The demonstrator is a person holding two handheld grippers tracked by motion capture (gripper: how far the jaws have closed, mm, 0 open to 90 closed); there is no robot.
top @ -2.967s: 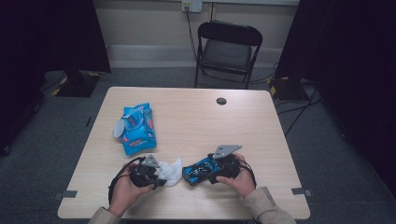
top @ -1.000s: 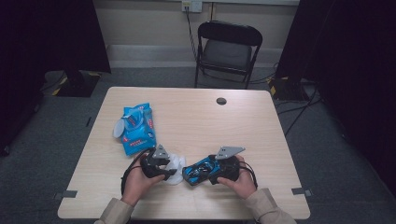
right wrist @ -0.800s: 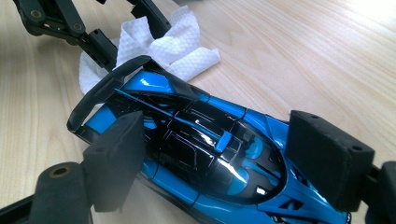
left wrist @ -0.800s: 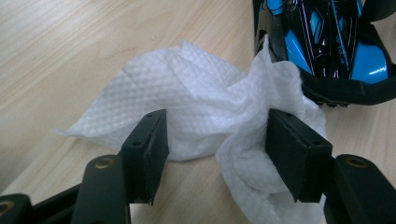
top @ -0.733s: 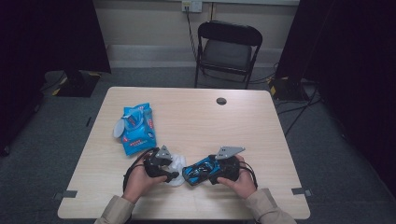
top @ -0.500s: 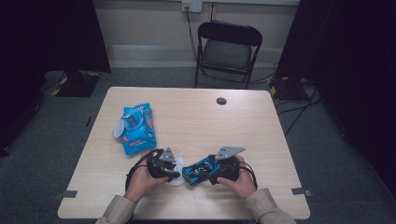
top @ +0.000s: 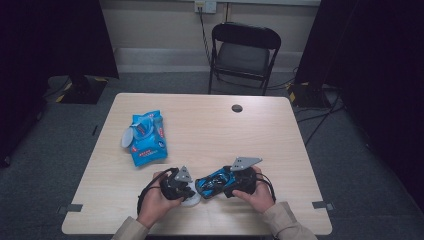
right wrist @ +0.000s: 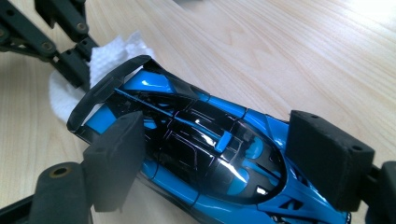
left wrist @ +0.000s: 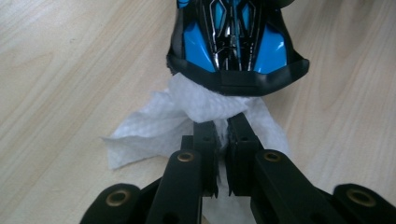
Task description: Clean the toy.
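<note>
Left gripper view shows the left gripper [left wrist: 222, 126] clenched on the white wipe [left wrist: 154, 126] at the toy car [left wrist: 236, 42]'s rear wing; keep the right gripper [right wrist: 210, 158] clamped across the car's body and rub with short, light strokes.

The left tool [left wrist: 222, 135] has slid across the desk [top: 210, 125] toward the toy car [top: 216, 181], from well left of it to just beside its rear. Its jaws have just been closing and now pinch the white wipe [left wrist: 154, 126], which has bunched against the car's rear wing.
</note>
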